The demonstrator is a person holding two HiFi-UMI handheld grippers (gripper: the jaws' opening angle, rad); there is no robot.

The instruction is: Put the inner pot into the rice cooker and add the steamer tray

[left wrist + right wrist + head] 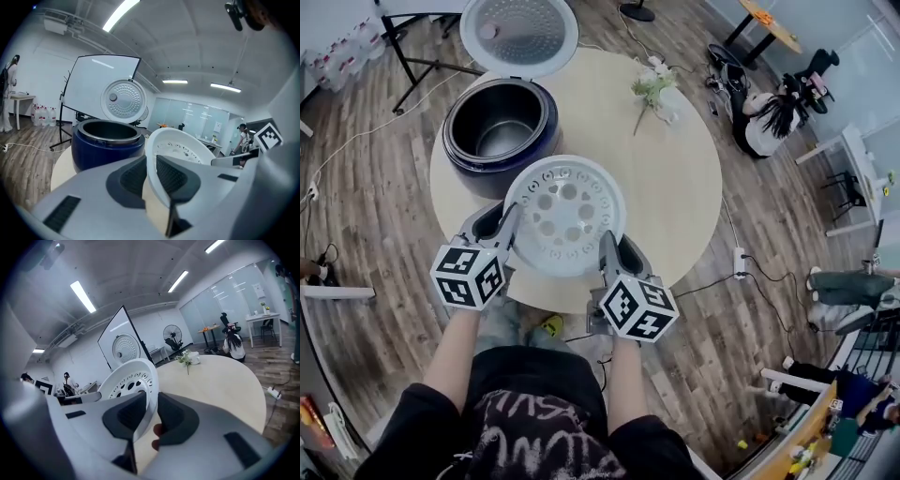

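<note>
A white perforated steamer tray [564,214] hangs above the round table, held by both grippers. My left gripper [508,232] is shut on its left rim, and my right gripper [607,246] is shut on its right rim. In the left gripper view the tray's rim [154,171] sits clamped between the dark pads. The right gripper view shows the tray [129,380] pinched the same way. Beyond the tray stands the dark blue rice cooker [499,134] with its lid [518,34] swung open and the inner pot [499,119] seated inside. The cooker [107,143] lies ahead of the left gripper.
The round beige table [675,178] carries a small bunch of flowers [654,91] at its far right. A whiteboard stand [96,84] is behind the cooker. A person sits on the floor by a desk [761,117]. Cables run over the wooden floor.
</note>
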